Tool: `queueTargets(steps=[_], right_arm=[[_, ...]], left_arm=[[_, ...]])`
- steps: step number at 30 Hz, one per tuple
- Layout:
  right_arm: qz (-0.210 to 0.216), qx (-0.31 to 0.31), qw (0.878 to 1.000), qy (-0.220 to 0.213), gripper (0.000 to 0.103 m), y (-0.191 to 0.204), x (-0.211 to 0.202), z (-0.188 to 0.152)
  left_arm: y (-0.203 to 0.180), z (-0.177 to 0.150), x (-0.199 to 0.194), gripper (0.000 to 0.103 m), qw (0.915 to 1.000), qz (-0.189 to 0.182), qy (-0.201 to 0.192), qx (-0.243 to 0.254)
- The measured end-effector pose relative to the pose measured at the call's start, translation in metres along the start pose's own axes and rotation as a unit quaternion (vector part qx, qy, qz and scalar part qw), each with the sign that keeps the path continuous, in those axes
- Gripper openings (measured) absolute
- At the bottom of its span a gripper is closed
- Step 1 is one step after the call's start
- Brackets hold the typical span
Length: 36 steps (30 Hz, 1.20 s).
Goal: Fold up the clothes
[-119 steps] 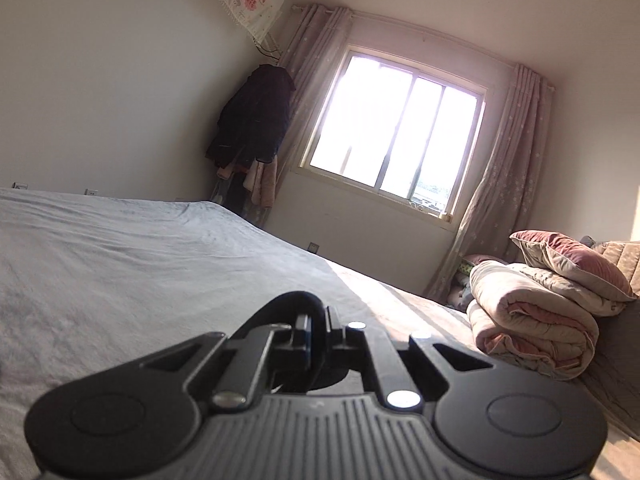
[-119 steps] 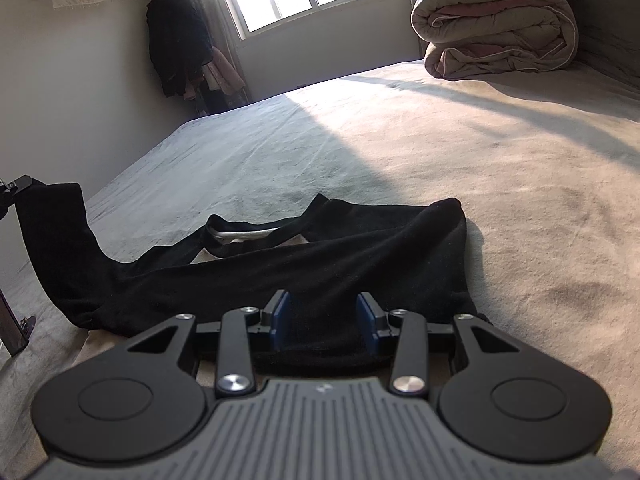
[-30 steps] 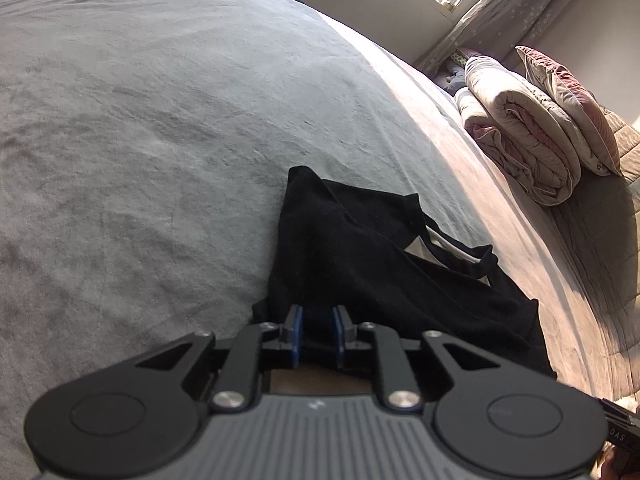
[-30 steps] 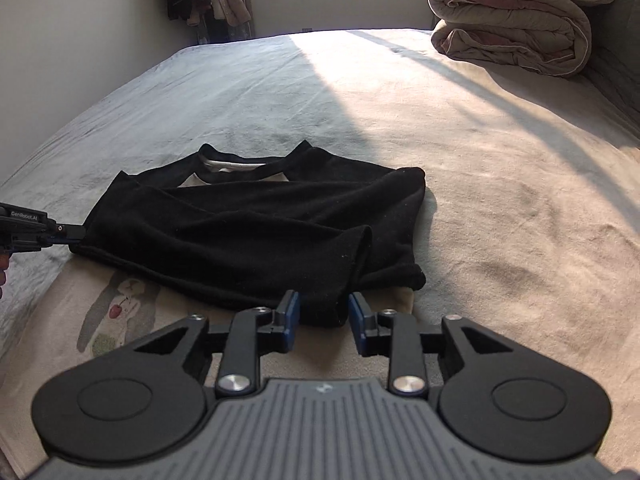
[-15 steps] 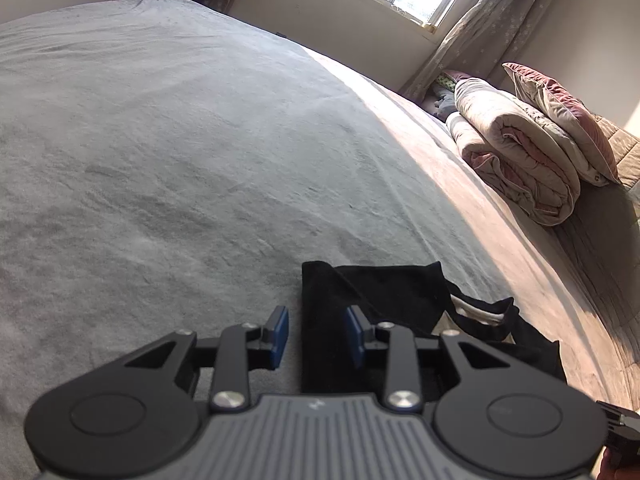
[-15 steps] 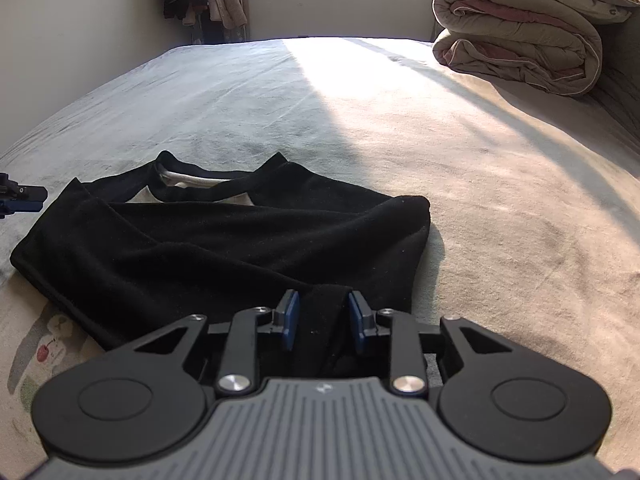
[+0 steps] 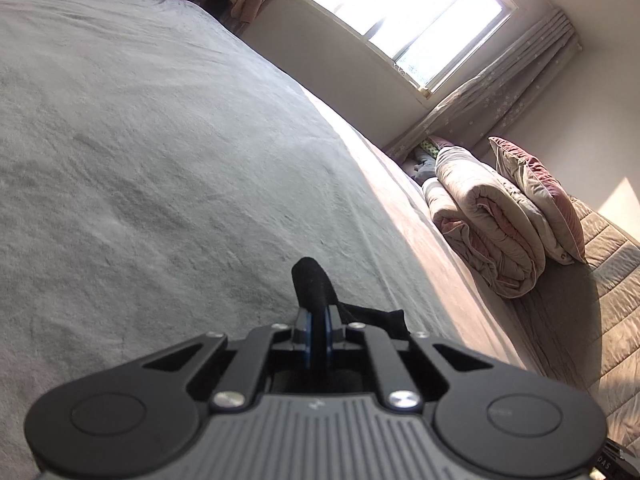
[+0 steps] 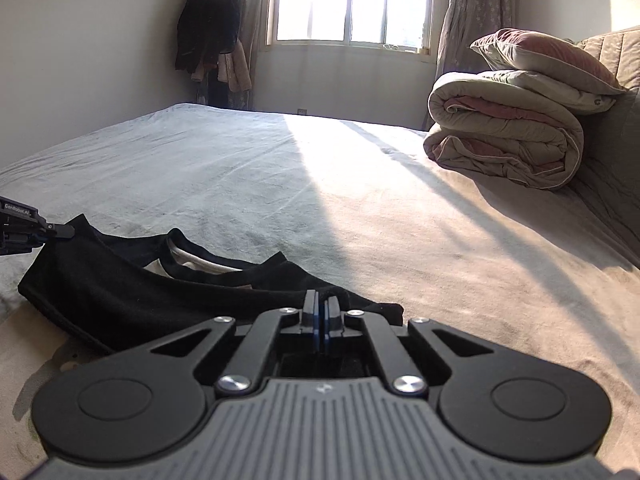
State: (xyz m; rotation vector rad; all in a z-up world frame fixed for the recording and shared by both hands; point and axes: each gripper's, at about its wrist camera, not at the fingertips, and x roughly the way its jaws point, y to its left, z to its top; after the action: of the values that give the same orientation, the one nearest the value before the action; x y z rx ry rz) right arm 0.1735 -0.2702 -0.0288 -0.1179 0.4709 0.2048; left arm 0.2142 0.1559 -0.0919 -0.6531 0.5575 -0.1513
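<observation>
Black shirt (image 8: 132, 292) lies on bed (image 8: 400, 216), near edge. Left gripper (image 7: 318, 322) clamped on a bunched fold of shirt; right gripper (image 8: 320, 316) pinched tight on shirt's other end. Rolled duvet (image 8: 508, 136) and pillow (image 8: 544, 56) sit well apart at far right.

Black T-shirt (image 8: 132, 292), soft knit, lying crumpled and partly folded on the bed (image 8: 360, 208), at the near edge of the bed and well apart from the rolled quilt (image 8: 508, 148). Neck opening turned up, showing a pale inner lining. One corner pinched and lifted off the bed by the left hand-held gripper (image 8: 60, 232), fabric stretched taut from there. Near hem clamped in the right hand-held gripper (image 8: 320, 320). In the left wrist view, seen only as a dark rounded fold (image 7: 314, 284) bulging past the closed fingers.
</observation>
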Motion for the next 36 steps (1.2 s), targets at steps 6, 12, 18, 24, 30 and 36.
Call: queueTargets(steps=[6,12,18,24,30,36], right_arm=[[-0.028,-0.017,0.999,0.027,0.002,-0.009,0.027,0.006],[-0.042,0.026,0.993,0.105,0.003,-0.023,0.085,-0.018],[-0.028,0.083,0.991,0.103,0.029,-0.033,0.072,-0.016],[0.007,0.118,0.987,0.108,0.029,-0.031,0.054,-0.023],[0.039,0.147,0.982,0.116,0.029,-0.026,0.038,-0.032],[0.044,0.153,0.981,0.115,0.028,-0.020,0.026,-0.034]], left_arm=[[-0.008,-0.011,0.012,0.011,0.9989,0.032,0.013,0.032],[-0.019,-0.012,0.011,0.026,0.9953,0.058,0.024,0.074],[-0.017,-0.005,-0.006,0.037,0.9941,0.043,0.058,0.081],[-0.009,-0.009,-0.027,0.034,0.9910,0.002,0.102,0.087],[0.001,-0.031,-0.037,0.030,0.9856,0.001,0.134,0.103],[-0.004,-0.029,-0.049,0.029,0.9757,0.001,0.185,0.118]])
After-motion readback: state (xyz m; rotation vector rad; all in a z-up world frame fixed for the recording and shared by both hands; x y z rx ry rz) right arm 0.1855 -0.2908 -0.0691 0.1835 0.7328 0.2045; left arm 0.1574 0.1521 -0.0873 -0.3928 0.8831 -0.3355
